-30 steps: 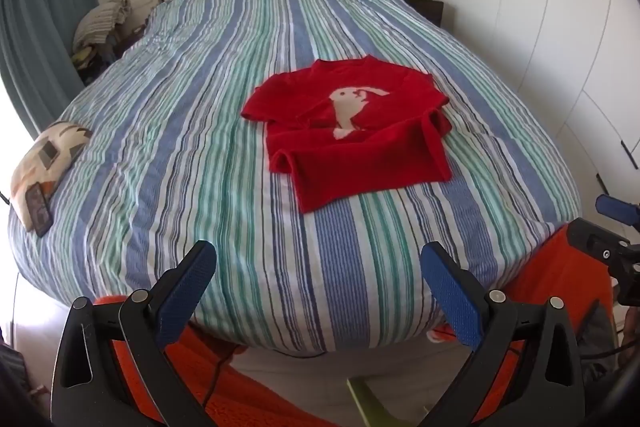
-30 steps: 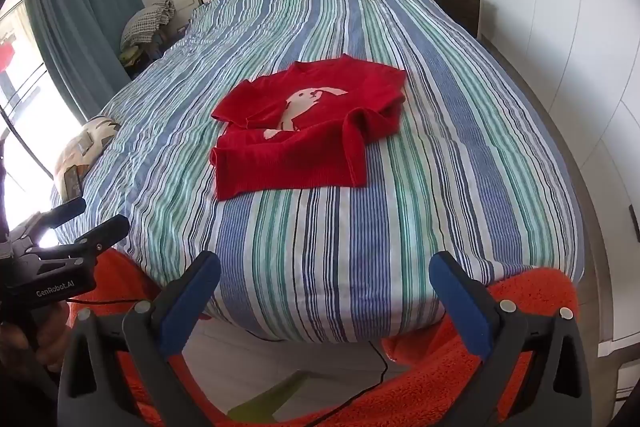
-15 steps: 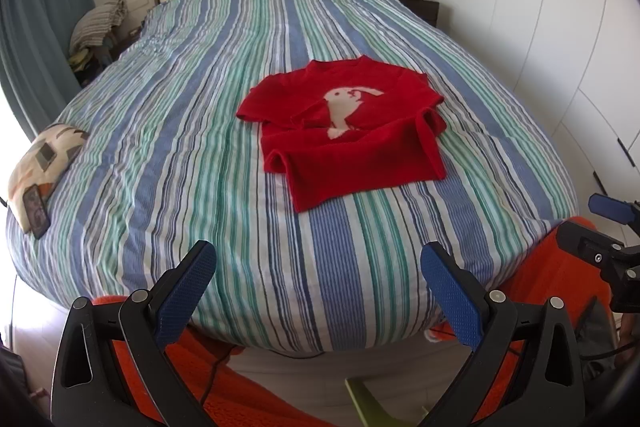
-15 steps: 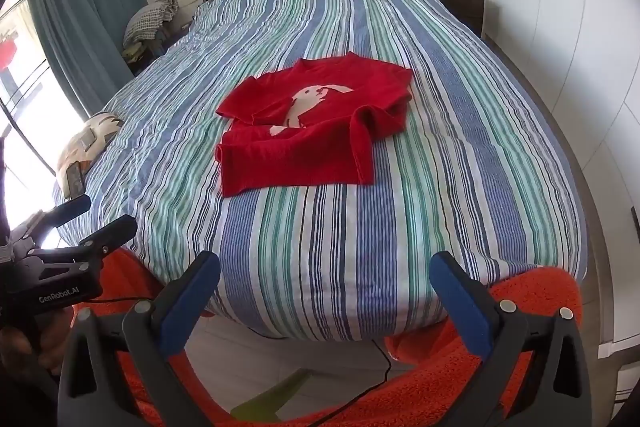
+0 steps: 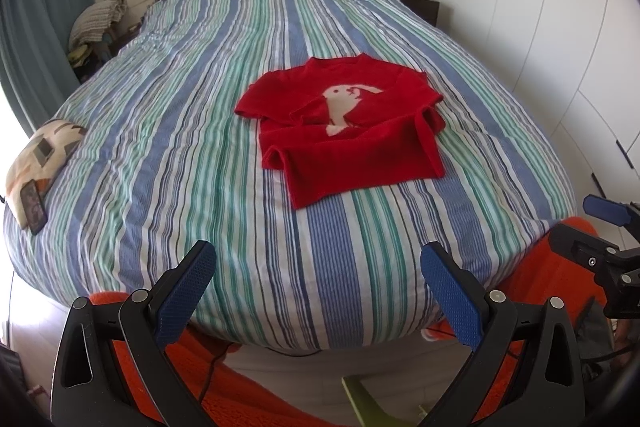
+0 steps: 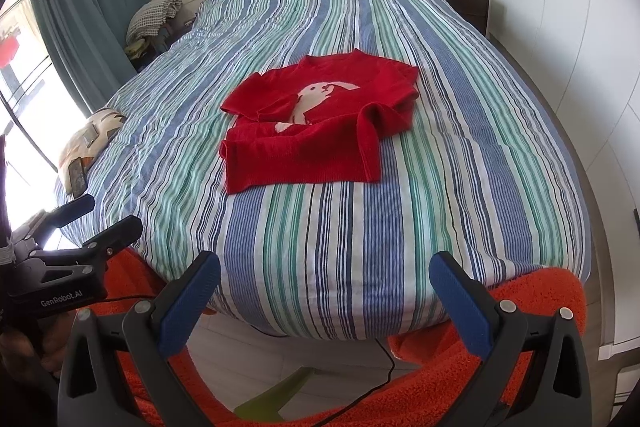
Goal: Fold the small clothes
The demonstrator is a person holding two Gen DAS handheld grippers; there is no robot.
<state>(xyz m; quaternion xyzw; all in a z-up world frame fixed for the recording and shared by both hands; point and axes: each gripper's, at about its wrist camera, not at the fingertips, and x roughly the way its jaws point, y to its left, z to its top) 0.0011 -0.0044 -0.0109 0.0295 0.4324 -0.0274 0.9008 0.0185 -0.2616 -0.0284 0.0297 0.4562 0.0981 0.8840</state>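
A small red sweater (image 5: 352, 131) with a white rabbit on its front lies on the striped bedspread (image 5: 168, 131), both sleeves folded in over the body. It also shows in the right wrist view (image 6: 312, 131). My left gripper (image 5: 318, 267) is open and empty, held off the foot of the bed, well short of the sweater. My right gripper (image 6: 324, 277) is open and empty, also off the foot of the bed. Each gripper shows in the other's view, the right one (image 5: 600, 239) at the right edge and the left one (image 6: 76, 227) at the left.
A patterned cushion (image 5: 40, 155) with a phone (image 5: 33, 207) on it lies at the bed's left edge. An orange blanket (image 6: 480, 367) lies below the foot of the bed. White wardrobes (image 5: 560, 27) stand to the right, a curtain (image 6: 84, 7) to the left.
Both grippers have drifted slightly closer to the bed; the sweater sits a little nearer in both views. Nothing was gripped or released.
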